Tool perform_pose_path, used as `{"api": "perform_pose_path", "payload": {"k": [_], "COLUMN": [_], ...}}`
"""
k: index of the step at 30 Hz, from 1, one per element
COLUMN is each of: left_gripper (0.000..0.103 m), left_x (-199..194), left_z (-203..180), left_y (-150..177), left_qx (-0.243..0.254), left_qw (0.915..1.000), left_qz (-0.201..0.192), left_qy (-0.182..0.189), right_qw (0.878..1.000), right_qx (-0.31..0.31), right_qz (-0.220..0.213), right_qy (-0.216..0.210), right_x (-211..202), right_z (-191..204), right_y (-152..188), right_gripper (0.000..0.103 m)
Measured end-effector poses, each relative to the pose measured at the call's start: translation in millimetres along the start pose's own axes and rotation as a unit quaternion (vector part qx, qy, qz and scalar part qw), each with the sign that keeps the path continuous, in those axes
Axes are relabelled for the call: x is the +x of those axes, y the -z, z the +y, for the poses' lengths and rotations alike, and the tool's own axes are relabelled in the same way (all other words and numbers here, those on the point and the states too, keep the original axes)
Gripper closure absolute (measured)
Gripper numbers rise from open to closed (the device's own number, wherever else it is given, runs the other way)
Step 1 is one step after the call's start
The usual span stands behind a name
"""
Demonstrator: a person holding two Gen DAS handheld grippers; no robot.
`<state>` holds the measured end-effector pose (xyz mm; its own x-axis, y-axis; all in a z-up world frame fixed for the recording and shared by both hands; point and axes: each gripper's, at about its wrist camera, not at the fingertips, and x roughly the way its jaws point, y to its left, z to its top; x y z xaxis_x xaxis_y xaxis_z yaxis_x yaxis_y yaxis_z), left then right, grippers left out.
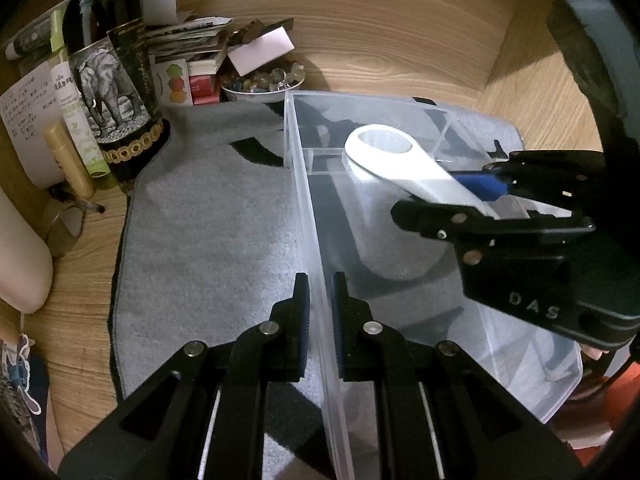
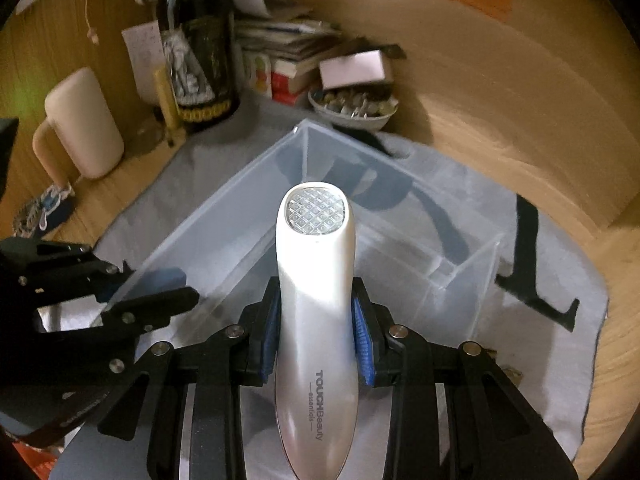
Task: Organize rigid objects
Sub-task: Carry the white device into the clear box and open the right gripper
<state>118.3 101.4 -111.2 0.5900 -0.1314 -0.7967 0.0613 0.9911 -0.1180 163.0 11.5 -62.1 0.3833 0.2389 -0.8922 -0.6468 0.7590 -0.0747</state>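
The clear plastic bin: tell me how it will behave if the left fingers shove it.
The bin looks thin-walled and nearly empty, so probably light and quick to slide. The gray cloth beneath may bunch instead. The left gripper pinching its wall should steady it.

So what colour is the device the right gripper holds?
White device, with a clear gridded head; right wrist view shows it best.

The left gripper [image 1: 320,320] is pinching the clear bin's [image 1: 316,240] near wall. The right gripper [image 1: 472,196] is holding a white device [image 1: 400,160] above that bin.
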Motion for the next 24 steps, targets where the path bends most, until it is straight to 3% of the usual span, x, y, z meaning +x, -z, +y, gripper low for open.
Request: {"api": "perform_pose_path", "payload": {"k": [8,12,15,20,24], "left_gripper": [0.092,0.091,0.091,0.091,0.091], "left_x": [7,7,7,6,5], "left_z": [0,0,0,0,0], "left_y": [-1,-2,-2,-2,-3], "left_qx": [0.002,0.001,0.001,0.001,0.001], "left_qw": [1.0,1.0,1.0,1.0,0.9999], "left_qz": [0.006,0.007,0.008,0.009,0.008], "left_qy": [-0.002,-0.002,-0.002,-0.003,-0.006], "right_qw": [0.999,0.999,1.0,1.0,0.998], "right_qx": [-0.022,-0.026,-0.023,-0.02,-0.012], "right_qz": [0.031,0.02,0.005,-0.024,-0.055], "right_qy": [-0.004,0.004,0.0,0.003,0.012], "right_x": [11,7,1,-17,-37], "right_z": [3,4,3,2,-5], "right_y": [3,2,1,3,5], "right_gripper": [0.072,0.071,0.058,0.052,0.038]}}
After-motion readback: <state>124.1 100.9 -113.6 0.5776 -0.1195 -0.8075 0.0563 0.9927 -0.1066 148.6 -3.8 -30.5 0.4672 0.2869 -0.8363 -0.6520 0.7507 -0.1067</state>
